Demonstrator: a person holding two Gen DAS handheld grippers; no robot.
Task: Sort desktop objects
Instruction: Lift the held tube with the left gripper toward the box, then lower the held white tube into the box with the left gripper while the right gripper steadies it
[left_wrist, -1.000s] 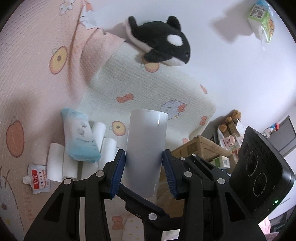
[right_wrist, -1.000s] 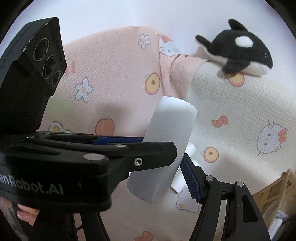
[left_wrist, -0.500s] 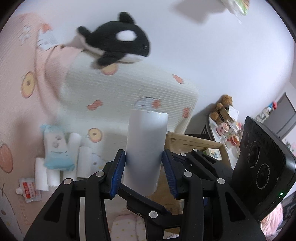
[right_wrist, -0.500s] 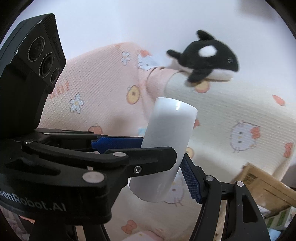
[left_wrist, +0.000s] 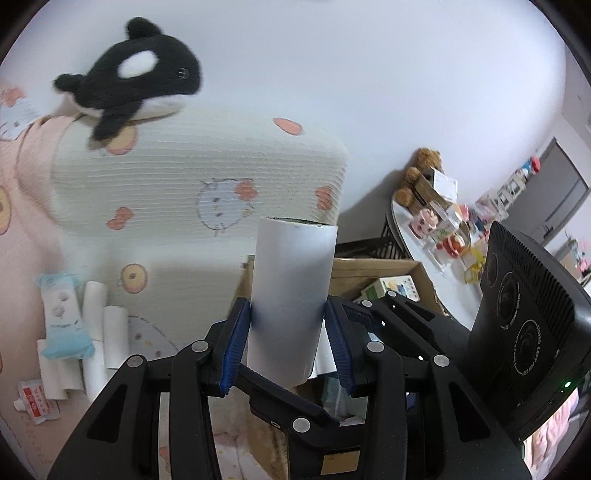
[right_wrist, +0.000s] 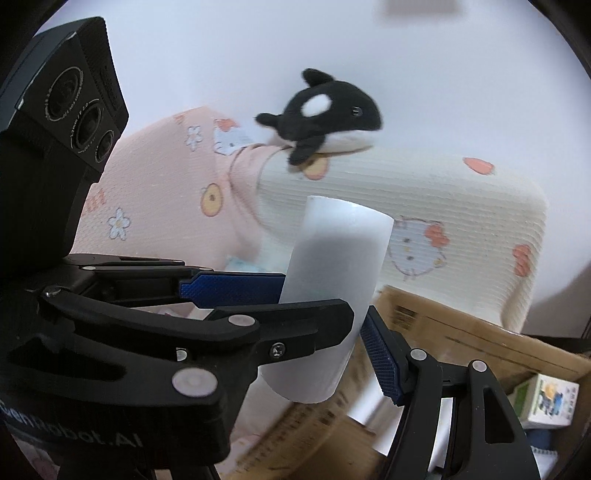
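Two pairs of tongs nearest, crossed close together. Left tongs (left_wrist: 286, 308) pinching a white roll (left_wrist: 291, 280) at its lower half, blue pads flat against both sides. Right tongs (right_wrist: 295, 314) half hidden: one blue pad just beside the roll's edge, the other finger behind the left tongs, so cannot tell whether gripping or merely alongside.

Long axis of the roll along the left fingers, far end tipped up and away, near end hanging free below the pads.

Just beyond and below, slightly right: open cardboard box (right_wrist: 461, 332), with a small carton (left_wrist: 393, 290) inside. Probably the drop point. Calls, at a guess, for carrying farther and rightward until over the opening, then spreading the left pads. Left hand nearer, with the sure hold. Possible snag: catching the hanging near end on the box's near rim if kept too low.

Farther left, on the bed (right_wrist: 159, 206): loose white rolls (left_wrist: 94, 306) with a blue pack (left_wrist: 61, 325) across them, well apart from both tongs.

Beyond those, a cream pillow (left_wrist: 199, 173), with an orca plush (left_wrist: 136, 77) on its top edge. Far right, a round surface (left_wrist: 404, 225) crowded with small toys.
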